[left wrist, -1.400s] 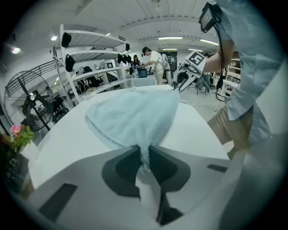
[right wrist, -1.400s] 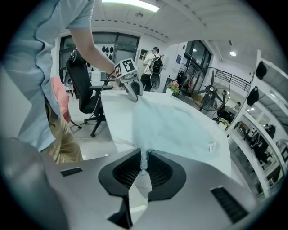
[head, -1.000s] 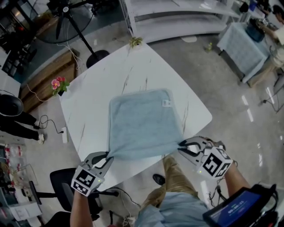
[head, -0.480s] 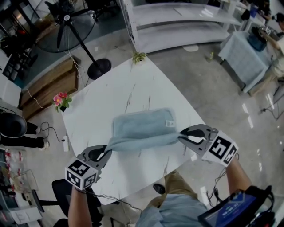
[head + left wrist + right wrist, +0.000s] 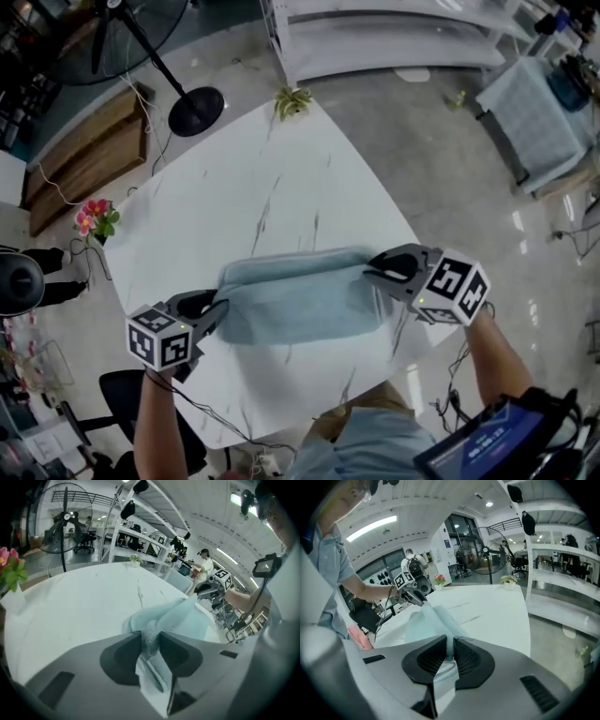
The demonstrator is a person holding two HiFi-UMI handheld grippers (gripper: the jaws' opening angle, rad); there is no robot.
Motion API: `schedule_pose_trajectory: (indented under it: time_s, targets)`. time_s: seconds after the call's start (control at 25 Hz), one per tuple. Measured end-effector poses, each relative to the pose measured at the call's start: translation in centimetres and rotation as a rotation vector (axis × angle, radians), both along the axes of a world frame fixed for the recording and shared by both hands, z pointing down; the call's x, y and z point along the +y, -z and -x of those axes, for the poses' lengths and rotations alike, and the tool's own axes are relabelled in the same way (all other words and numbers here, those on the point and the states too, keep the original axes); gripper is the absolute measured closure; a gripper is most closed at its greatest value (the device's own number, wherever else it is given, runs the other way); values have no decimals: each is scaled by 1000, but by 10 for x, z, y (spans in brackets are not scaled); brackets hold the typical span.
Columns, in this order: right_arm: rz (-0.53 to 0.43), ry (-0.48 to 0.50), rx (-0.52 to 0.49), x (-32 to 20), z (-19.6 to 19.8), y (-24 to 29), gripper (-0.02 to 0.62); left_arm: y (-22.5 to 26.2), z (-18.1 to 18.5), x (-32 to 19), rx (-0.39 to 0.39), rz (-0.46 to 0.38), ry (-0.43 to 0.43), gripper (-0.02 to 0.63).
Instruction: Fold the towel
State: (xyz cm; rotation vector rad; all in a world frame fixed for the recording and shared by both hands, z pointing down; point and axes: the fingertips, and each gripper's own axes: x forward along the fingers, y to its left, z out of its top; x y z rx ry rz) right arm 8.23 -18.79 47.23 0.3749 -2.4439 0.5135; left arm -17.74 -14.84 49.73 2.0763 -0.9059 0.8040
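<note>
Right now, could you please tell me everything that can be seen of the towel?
The towel is light blue, soft and fuzzy like terry cloth. It lies doubled over as a wide band across the white marbled table, on the side near the person. Its left end sits between the jaws of the left gripper, which have just been opening. Its right end is pinched in the right gripper. Both ends bunch up into the jaws, and the middle rests on the tabletop.

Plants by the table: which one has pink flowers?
The left plant, at the table edge, has the pink blossoms. The far-corner plant shows only green-yellow leaves.
</note>
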Motion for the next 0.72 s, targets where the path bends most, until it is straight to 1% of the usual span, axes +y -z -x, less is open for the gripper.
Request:
schedule_pose_trajectory:
  time_s: [0.08,0.12,0.2,0.28,0.32,0.4,0.48,0.56,0.64,0.72]
  targets:
    - [13,-52,16,-20,-1,-15,518,-12,6,-14,13,20,53,418]
    - [17,-79,19,-28,-1,-21,506,-17,9,-19,31,32,80,394]
    - [17,-117,13,-41,-1,-28,460,-20,15,-27,90,48,141,369]
    - [-6,-138,13,-50,-1,-28,453,-18,24,-33,141,53,199,353]
    - [-23,-145,18,-53,-2,-26,453,-17,29,-35,150,51,221,350]
    - [-53,-148,19,-57,-3,-21,453,-13,36,-39,142,36,250,344]
    - [-80,-121,-13,-55,4,-9,460,-6,42,-42,123,11,262,345]
    - [-116,-49,-39,-48,18,2,462,1,46,-43,114,-17,255,344]
    - [-143,27,-21,-41,30,4,460,7,43,-42,115,-39,219,345]
    - [-161,75,10,-39,37,0,462,7,30,-39,107,-44,150,345]
